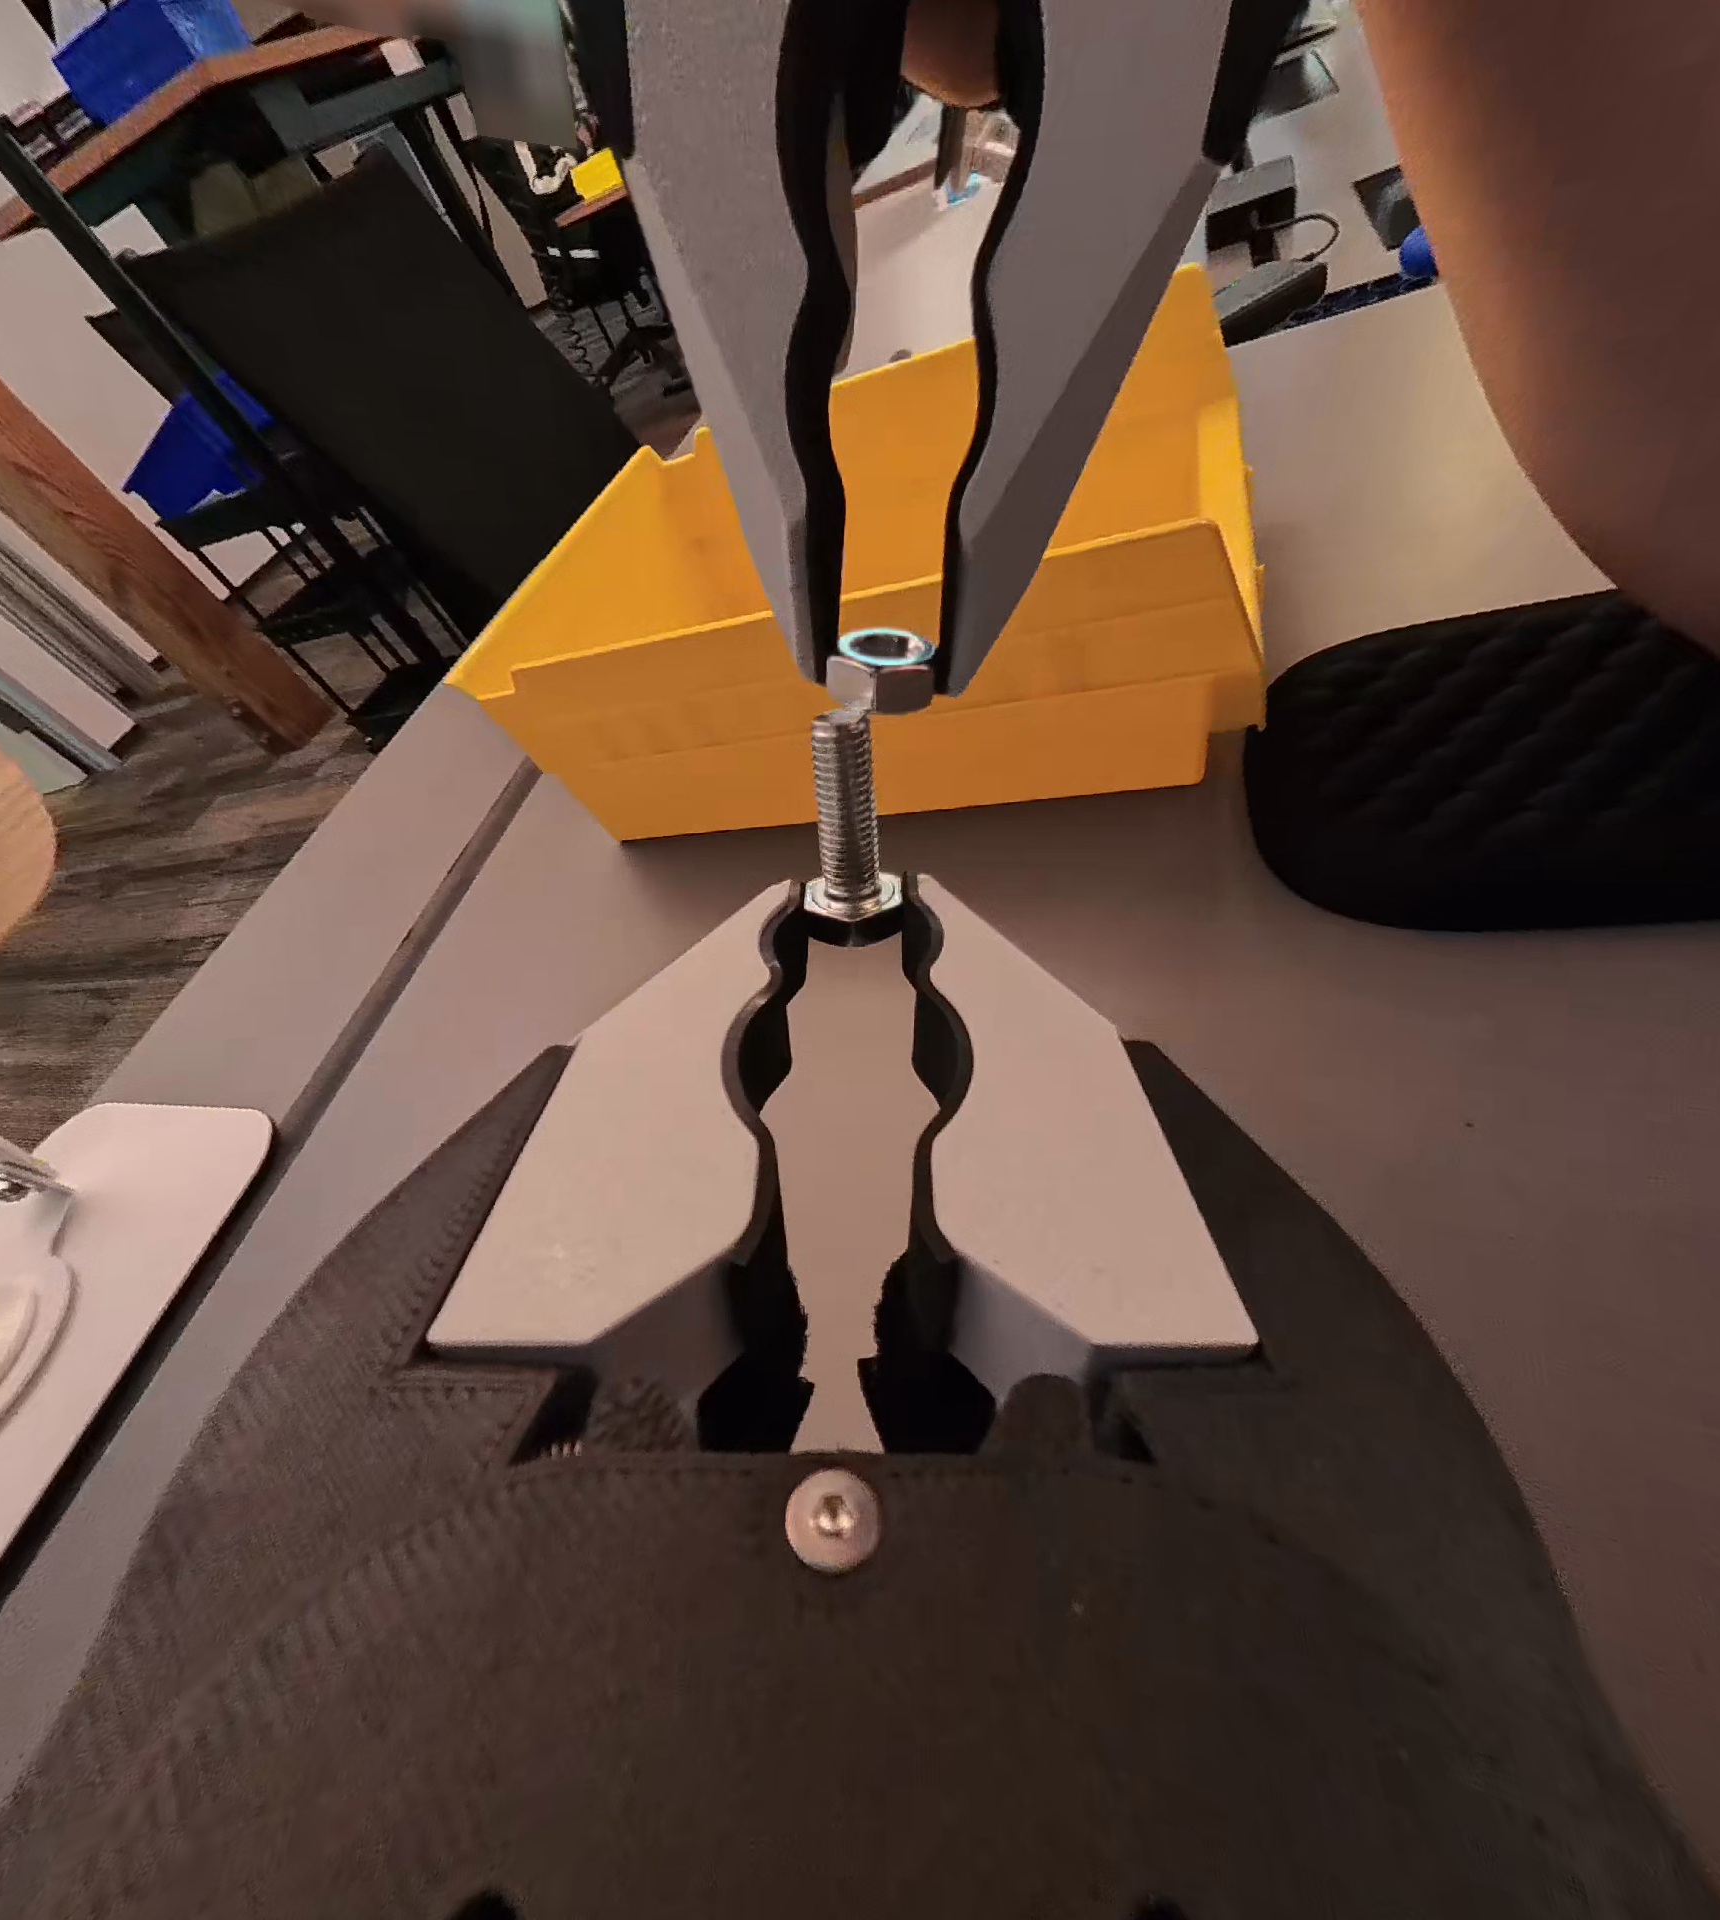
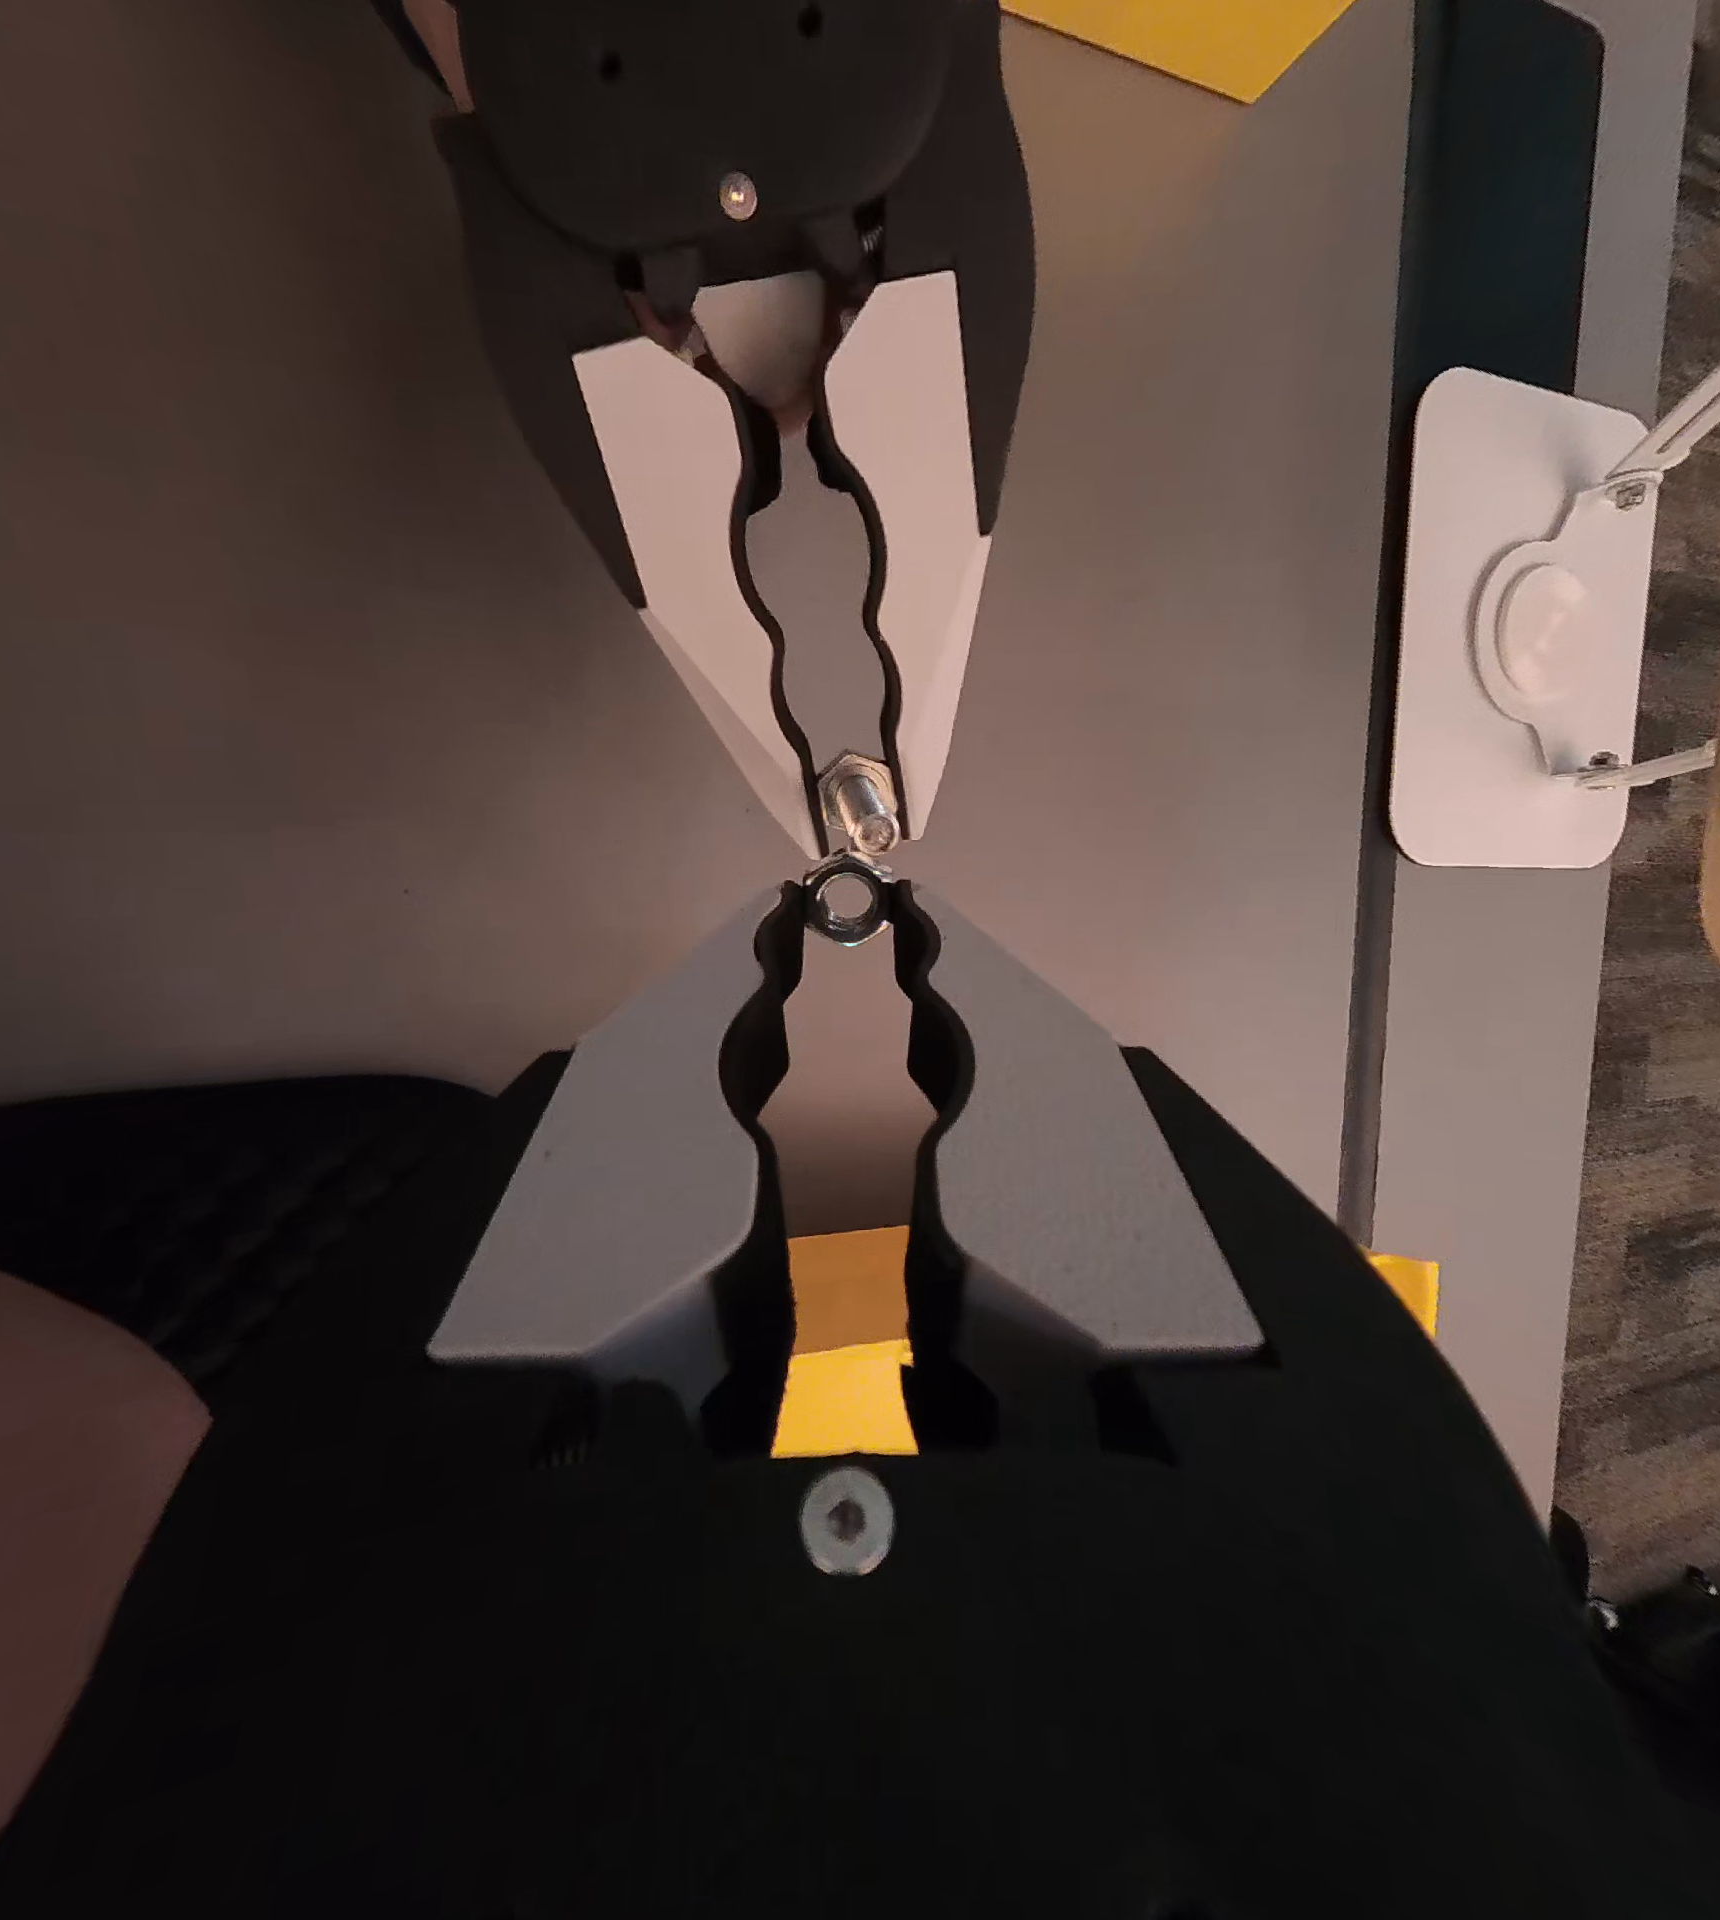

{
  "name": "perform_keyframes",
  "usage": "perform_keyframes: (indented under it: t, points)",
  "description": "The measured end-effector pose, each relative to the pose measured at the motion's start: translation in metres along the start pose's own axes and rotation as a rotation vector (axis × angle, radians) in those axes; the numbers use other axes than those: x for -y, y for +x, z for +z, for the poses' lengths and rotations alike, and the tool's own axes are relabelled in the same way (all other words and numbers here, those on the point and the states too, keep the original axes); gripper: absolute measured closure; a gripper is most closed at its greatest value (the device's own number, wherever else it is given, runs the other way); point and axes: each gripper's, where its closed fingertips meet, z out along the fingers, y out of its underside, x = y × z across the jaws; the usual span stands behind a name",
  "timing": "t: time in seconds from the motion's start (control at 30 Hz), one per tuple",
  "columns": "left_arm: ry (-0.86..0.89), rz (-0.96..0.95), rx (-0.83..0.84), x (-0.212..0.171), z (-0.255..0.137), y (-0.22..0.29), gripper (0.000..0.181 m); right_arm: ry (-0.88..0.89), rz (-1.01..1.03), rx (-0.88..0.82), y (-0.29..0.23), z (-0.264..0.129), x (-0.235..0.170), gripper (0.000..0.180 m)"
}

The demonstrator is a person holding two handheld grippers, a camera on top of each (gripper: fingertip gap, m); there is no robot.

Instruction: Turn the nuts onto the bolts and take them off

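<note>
My left gripper is shut on the hex head of a silver bolt. The threaded shaft points away from it. My right gripper comes in from the opposite side, shut on a silver hex nut. The nut sits at the bolt's tip, touching it and offset a little to the right. In the right wrist view the right gripper holds the nut with its hole facing the camera. The bolt in the left gripper sits just beyond it, with its tip at the nut's far edge.
A yellow plastic bin stands on the grey table behind the grippers. A black padded cushion lies to the right under a person's arm. A white mount plate sits at the table's edge. Only a small space, under 4 cm, lies between the two pairs of fingers.
</note>
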Motion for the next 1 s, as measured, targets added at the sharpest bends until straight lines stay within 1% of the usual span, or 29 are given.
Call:
perform_keyframes:
  t: [0.23,0.33,0.67,0.73,0.9,1.0]
  points:
    - [0.01,-0.019,-0.012,0.001,-0.001,-0.001,0.165,0.046,-0.04,-0.033,0.002,-0.004,0.011,0.164]
    - [0.017,0.0,-0.017,0.003,-0.002,0.002,0.165,0.025,-0.043,-0.033,0.001,-0.002,0.009,0.163]
    - [0.032,0.157,-0.031,0.005,-0.002,0.017,0.165,0.009,-0.068,0.044,-0.019,-0.002,0.008,0.164]
    - [0.044,0.155,-0.06,0.007,-0.003,0.022,0.165,0.016,-0.102,0.053,-0.024,-0.004,0.01,0.163]
    - [0.096,0.072,-0.208,0.014,-0.008,0.037,0.165,0.04,-0.137,0.074,-0.035,-0.01,0.014,0.164]
    - [0.099,0.047,-0.259,0.015,-0.01,0.042,0.165,0.02,-0.144,0.069,-0.037,-0.011,0.012,0.163]
